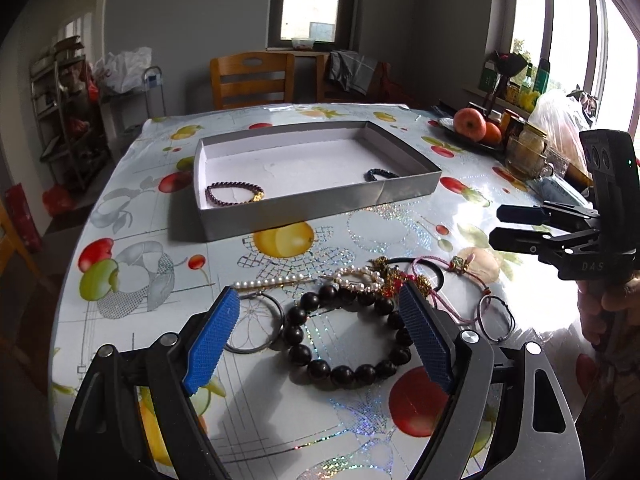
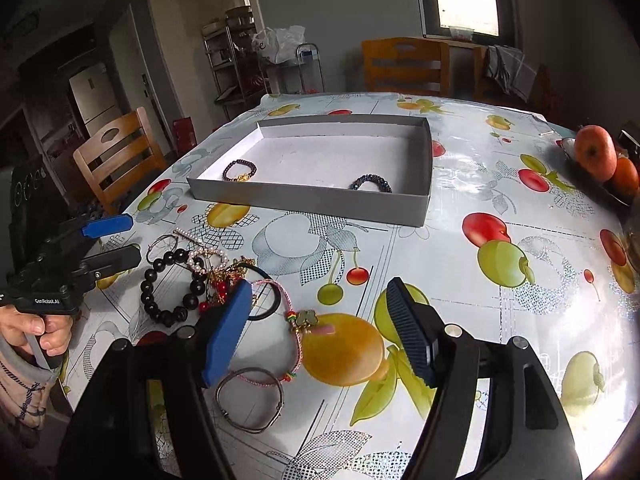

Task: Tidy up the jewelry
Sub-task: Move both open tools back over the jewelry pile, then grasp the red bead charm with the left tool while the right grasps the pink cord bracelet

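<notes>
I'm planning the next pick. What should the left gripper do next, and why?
Probably lower the open left gripper onto the large dark bead bracelet lying loose between its fingers; the grey box holds only two bracelets.
</notes>
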`<state>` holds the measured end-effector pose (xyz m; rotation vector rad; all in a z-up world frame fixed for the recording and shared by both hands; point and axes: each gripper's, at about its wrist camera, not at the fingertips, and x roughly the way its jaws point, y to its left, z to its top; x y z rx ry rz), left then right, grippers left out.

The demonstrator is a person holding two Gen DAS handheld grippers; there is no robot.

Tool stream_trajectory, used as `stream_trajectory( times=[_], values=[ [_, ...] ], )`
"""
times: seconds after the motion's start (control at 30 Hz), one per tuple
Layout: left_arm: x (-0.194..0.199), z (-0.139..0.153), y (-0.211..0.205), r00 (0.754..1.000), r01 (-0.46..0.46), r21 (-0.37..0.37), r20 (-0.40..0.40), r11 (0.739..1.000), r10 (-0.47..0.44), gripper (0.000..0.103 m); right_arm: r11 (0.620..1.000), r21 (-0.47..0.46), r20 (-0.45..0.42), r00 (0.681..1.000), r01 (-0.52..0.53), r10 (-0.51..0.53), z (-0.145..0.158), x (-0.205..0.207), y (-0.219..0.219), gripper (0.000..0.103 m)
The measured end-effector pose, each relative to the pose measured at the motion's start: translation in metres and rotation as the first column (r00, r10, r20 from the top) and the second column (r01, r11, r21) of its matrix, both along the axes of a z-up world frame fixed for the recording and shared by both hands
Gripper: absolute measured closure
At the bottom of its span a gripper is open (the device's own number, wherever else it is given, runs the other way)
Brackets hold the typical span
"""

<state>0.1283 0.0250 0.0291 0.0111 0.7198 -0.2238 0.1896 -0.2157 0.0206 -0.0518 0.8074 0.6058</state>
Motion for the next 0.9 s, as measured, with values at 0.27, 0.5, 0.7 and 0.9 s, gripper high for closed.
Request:
stream_trajectory(
  times=[0.27,0.5,0.7,0.9],
  values=[
    [-0.006,-0.005,-0.002,1.0,0.008,0.007,-0.011,1.0,-0.008,0.021,0.999,-0.016,-0.021,0.999,-0.037,0.036,-0.008,-0.016,0.008,0.034],
    [-0.008,-0.001,-0.009,0.999,0.035,0.033,0.001,0.999,-0.035,0.021,0.988,-0.052,-0.037,0.989,-0.143,0.141,-0.013,-0.027,0.04,0.053],
    [-0.009,0.0,-0.013,0.999,0.051,0.044,0.006,0.998,-0.052,0.021,0.974,-0.103,-0.067,0.978,-0.202,0.196,-0.026,-0.028,0.066,0.062],
    [-0.011,-0.001,-0.01,0.999,0.046,0.029,0.004,0.999,-0.046,0.021,0.967,-0.13,-0.068,0.975,-0.217,0.21,-0.031,-0.029,0.074,0.065]
  ],
)
